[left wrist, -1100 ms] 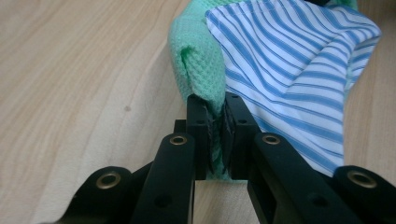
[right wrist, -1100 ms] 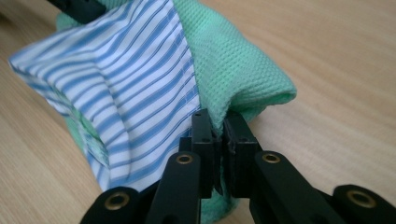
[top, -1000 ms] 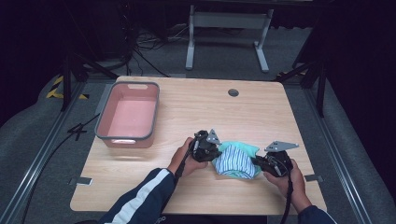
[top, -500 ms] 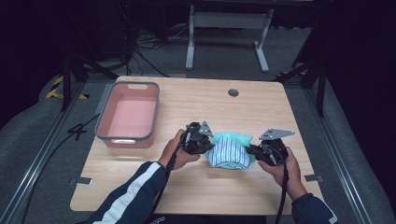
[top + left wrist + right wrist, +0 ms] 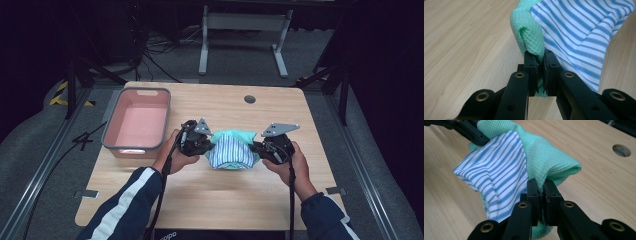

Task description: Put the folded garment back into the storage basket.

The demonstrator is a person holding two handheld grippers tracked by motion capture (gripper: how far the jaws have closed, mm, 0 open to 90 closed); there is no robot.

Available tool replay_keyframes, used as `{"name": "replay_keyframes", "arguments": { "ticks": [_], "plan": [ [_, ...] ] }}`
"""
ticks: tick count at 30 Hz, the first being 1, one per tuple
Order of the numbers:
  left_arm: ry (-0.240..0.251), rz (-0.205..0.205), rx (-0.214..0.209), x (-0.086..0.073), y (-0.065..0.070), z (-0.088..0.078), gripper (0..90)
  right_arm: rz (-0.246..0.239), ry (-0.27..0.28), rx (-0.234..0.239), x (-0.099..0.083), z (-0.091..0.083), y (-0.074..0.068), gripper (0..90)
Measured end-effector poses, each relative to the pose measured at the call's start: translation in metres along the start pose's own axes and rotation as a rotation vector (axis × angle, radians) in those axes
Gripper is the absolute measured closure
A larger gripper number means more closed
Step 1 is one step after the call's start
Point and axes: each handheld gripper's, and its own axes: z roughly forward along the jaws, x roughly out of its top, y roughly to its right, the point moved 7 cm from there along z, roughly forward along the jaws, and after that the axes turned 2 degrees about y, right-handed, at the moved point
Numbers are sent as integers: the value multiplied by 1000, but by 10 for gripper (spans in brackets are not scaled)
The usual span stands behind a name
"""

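Cloth hangs between the two grippers above the wooden desk [image 5: 225,195]: a mint green waffle-weave towel [image 5: 231,136] with a blue-and-white striped fabric [image 5: 229,154] lying against its near face. The left gripper [image 5: 206,146] is clamped tight on the towel's left edge; in the left gripper view its black jaws pinch a fold of the green weave [image 5: 530,37], with the striped fabric [image 5: 584,37] draping just beside them to the right. The right gripper [image 5: 256,148] is likewise closed on the towel's right edge; in the right gripper view the jaws pinch the green fold [image 5: 546,160], and the striped fabric [image 5: 496,172] sags to the left of them. In the high view the bundle sits near the middle of the desk, the person's hands holding a gripper at either side of it. A pink bin with a grey rim [image 5: 111,136] stands on the desk's left part, well apart from the cloth.
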Motion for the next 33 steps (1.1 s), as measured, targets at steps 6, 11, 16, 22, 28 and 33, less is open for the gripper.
{"name": "replay_keyframes", "arguments": {
  "ticks": [6, 11, 16, 22, 28, 33],
  "plan": [
    [-10, 0, 18, -4, -10, -14, 831, -13, 10, 17, 15, 6, -6, 848],
    [2, -24, 43, -8, -19, -28, 831, -26, 26, 29, 28, 11, -12, 848],
    [-7, -15, 80, -10, -29, -43, 831, -48, 38, 42, 42, 16, -20, 849],
    [-1, -37, 116, -18, -41, -62, 831, -72, 57, 67, 62, 26, -34, 848],
    [15, -73, 152, -28, -53, -80, 831, -88, 69, 88, 80, 37, -48, 848],
    [28, -112, 176, -37, -62, -94, 831, -110, 84, 108, 96, 48, -60, 848]
  ]
}}
